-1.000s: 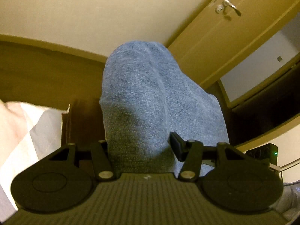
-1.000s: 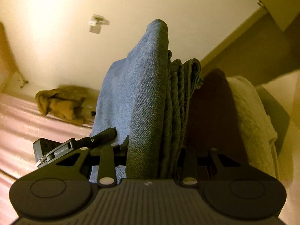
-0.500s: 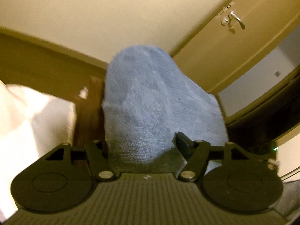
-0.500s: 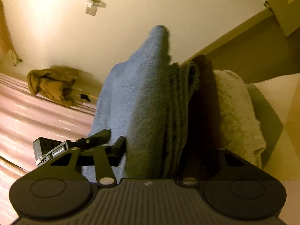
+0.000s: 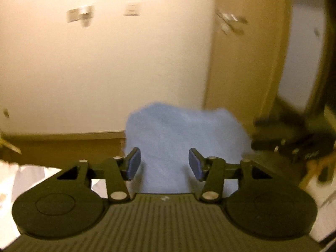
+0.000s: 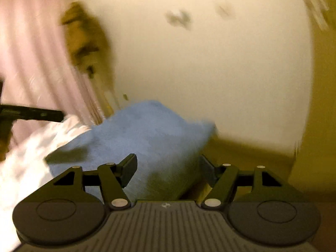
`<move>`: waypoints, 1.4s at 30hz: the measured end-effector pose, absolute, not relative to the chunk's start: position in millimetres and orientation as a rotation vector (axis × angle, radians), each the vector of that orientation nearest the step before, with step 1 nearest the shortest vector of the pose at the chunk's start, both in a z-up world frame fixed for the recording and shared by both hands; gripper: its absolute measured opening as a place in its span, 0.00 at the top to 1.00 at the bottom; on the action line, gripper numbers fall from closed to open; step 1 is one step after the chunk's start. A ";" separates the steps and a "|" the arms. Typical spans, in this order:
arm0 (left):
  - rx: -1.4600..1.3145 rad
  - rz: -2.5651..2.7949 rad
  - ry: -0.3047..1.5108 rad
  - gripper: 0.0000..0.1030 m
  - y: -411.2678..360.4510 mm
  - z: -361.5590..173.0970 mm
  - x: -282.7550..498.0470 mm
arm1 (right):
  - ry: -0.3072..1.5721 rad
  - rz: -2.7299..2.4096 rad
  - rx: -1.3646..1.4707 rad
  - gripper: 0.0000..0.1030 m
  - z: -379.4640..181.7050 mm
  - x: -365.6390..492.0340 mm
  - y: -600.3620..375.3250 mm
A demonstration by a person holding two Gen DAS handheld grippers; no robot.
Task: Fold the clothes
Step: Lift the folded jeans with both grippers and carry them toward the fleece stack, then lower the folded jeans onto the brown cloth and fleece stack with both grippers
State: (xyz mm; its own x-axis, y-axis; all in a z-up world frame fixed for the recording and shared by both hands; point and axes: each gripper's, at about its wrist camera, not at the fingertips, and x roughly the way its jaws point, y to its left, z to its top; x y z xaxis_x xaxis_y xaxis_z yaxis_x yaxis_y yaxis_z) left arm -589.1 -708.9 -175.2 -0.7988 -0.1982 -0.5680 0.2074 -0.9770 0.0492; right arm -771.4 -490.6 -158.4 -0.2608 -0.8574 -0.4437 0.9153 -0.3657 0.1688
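Observation:
A folded blue denim garment [image 5: 184, 138] lies just beyond my left gripper [image 5: 164, 164], whose jaws stand wide apart with nothing between the pads. In the right wrist view the same blue garment [image 6: 147, 138] lies on white bedding [image 6: 25, 163], and my right gripper [image 6: 168, 168] is open around its near end without pinching it. The other gripper shows at the right edge of the left wrist view [image 5: 294, 145] and at the left edge of the right wrist view [image 6: 31, 113]. Both views are motion-blurred.
A cream wall [image 5: 105, 63] with a wooden skirting board is ahead. A wooden door with a metal handle [image 5: 231, 23] is at right. A brown garment [image 6: 84, 40] lies on pink striped bedding [image 6: 31, 52].
Both grippers have let go of the blue garment and opened. Both have swung round and drawn back; the garment now lies low on the bed instead of standing up between the fingers.

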 end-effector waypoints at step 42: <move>0.726 -2.578 -0.078 0.84 -656.8 -207.9 -546.2 | 0.417 -1.674 0.557 0.48 -209.0 -718.9 -497.0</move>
State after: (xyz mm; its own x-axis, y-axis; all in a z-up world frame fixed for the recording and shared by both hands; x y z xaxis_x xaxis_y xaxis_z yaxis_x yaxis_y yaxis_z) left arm -546.2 -656.8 -207.9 -0.7561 -0.4436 -0.4812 0.4136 -0.8937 0.1739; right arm -718.9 -497.0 -209.0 -0.1230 -0.8087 -0.5752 0.9840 -0.1746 0.0351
